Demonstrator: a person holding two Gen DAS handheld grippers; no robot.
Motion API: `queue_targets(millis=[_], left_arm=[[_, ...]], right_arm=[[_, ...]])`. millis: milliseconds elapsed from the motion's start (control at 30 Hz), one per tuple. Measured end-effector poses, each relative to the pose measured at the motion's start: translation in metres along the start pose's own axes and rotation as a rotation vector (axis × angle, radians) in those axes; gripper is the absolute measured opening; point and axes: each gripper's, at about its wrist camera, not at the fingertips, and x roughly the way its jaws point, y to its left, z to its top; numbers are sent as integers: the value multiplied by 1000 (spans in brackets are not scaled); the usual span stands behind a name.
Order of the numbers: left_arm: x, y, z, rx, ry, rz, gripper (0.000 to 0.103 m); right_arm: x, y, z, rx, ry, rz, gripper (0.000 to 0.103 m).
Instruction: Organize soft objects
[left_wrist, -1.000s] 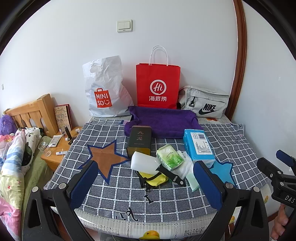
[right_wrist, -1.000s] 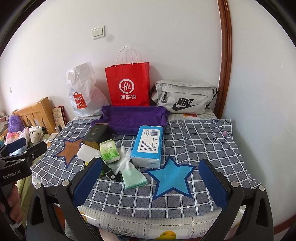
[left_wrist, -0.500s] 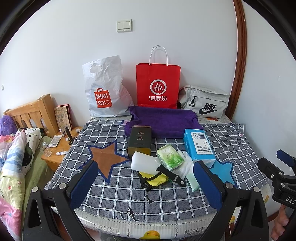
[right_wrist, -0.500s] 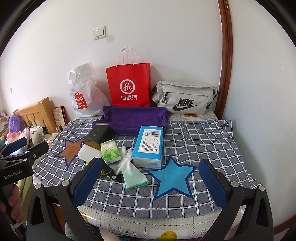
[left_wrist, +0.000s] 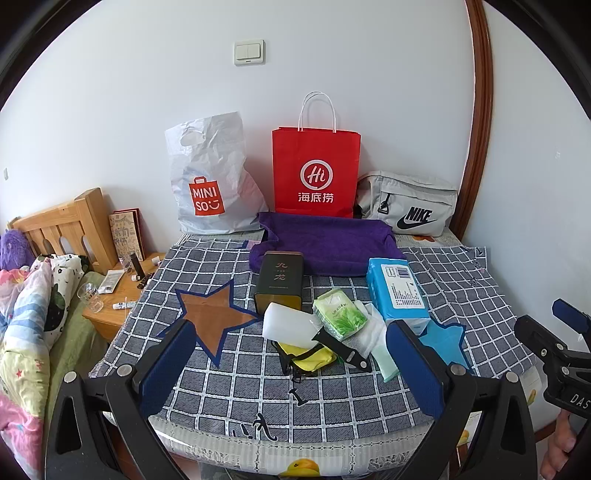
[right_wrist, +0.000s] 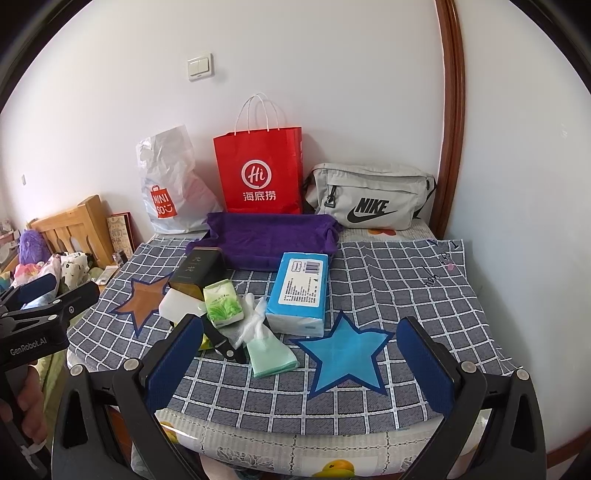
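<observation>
A pile lies mid-table: a blue tissue pack (left_wrist: 397, 293) (right_wrist: 301, 291), a green tissue packet (left_wrist: 339, 313) (right_wrist: 223, 304), a mint cloth (right_wrist: 271, 356), a white wrapper (right_wrist: 253, 323), a white block (left_wrist: 286, 325), a yellow pouch (left_wrist: 308, 358) and a dark tin (left_wrist: 279, 280). A purple towel (left_wrist: 325, 243) (right_wrist: 269, 238) lies behind. My left gripper (left_wrist: 291, 369) is open and empty, held short of the pile. My right gripper (right_wrist: 299, 369) is open and empty near the blue star patch (right_wrist: 343, 354).
A checked cloth (left_wrist: 461, 280) with a brown star (left_wrist: 212, 317) covers the table. A Miniso bag (left_wrist: 210, 184), a red paper bag (left_wrist: 316, 173) and a grey Nike bag (left_wrist: 406, 206) stand against the wall. A bed and wooden nightstand (left_wrist: 110, 295) are at the left.
The right wrist view has shifted slightly, so the right gripper moved a little. The left gripper and the objects have not moved.
</observation>
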Motion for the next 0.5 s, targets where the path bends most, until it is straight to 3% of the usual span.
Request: queue_targets(millis=[500], left_arm=[[0,1,0,3,-3,-2,103]], right_arm=[[-4,-2,-1,0,-12,9,103]])
